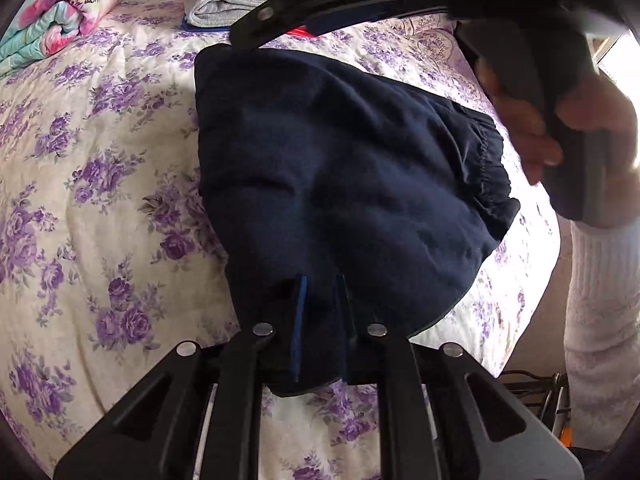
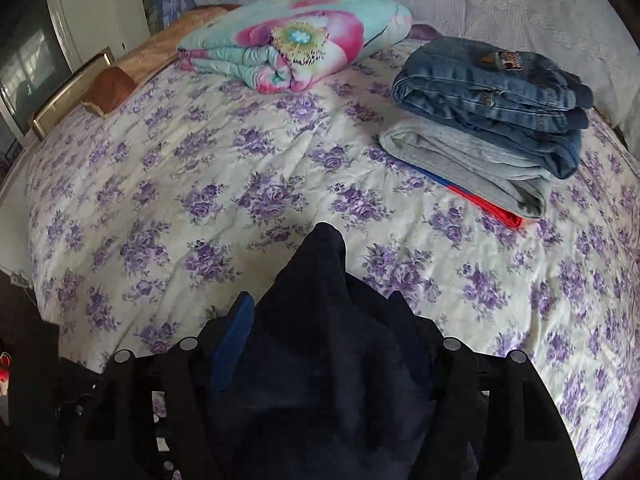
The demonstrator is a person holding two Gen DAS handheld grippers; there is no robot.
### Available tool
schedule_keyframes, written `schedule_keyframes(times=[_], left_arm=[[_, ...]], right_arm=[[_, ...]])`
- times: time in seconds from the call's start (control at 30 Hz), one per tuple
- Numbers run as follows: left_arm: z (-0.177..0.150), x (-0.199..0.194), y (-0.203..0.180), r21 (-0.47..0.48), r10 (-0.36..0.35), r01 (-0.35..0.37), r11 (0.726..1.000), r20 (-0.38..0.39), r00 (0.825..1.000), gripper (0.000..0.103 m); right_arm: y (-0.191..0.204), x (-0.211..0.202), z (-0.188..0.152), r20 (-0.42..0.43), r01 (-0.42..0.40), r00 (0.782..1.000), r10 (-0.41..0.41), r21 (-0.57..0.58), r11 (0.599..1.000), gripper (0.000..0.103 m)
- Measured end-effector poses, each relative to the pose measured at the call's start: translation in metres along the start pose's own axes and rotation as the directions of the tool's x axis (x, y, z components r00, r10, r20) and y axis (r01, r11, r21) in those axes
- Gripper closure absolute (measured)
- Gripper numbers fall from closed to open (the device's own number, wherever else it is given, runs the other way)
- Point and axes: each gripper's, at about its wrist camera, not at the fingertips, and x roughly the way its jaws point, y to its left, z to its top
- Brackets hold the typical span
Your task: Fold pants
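Dark navy pants (image 1: 340,184) hang folded above the flowered bedspread (image 1: 100,200), with the elastic waistband (image 1: 486,168) to the right. My left gripper (image 1: 320,300) is shut on the near edge of the pants. In the left wrist view my right gripper (image 1: 400,0) shows at the top, held by a hand (image 1: 540,128), at the far edge of the pants. In the right wrist view my right gripper (image 2: 324,320) is shut on a bunch of the navy pants (image 2: 320,340), which covers the fingers.
A stack of folded clothes, jeans (image 2: 500,92) on grey pants (image 2: 460,160), lies at the far right of the bedspread (image 2: 200,200). A folded floral quilt (image 2: 296,40) lies at the back. A headboard (image 2: 68,88) is at left. The bed edge shows at the right (image 1: 532,300).
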Motion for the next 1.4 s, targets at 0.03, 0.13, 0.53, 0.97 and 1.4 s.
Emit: schedule_keyframes(times=[0.03, 0.13, 0.53, 0.97, 1.4], left_arm=[[0.000, 0.001, 0.001, 0.001, -0.004, 0.004, 1.000, -0.001, 1.000, 0.091], [-0.002, 0.003, 0.002, 0.005, -0.010, 0.010, 1.000, -0.001, 1.000, 0.091], [-0.004, 0.013, 0.003, 0.004, -0.001, 0.001, 1.000, -0.014, 1.000, 0.091], [0.015, -0.004, 0.049, -0.167, -0.061, 0.055, 0.984, -0.031, 0.998, 0.038], [0.055, 0.030, 0.012, -0.055, -0.002, 0.000, 0.999, -0.032, 0.999, 0.053]], right_arm=[[0.000, 0.013, 0.005, -0.036, -0.006, 0.999, 0.005, -0.005, 1.000, 0.036], [0.000, 0.049, 0.007, -0.145, 0.028, 0.989, -0.030, -0.015, 0.999, 0.081], [-0.035, 0.071, -0.006, -0.116, -0.014, 0.993, 0.039, 0.208, 0.978, 0.074], [-0.066, -0.106, -0.149, 0.215, 0.034, 0.969, -0.118, 0.359, 0.933, 0.030], [-0.115, -0.119, -0.316, 0.303, -0.163, 0.949, -0.082, 0.700, 0.695, 0.024]])
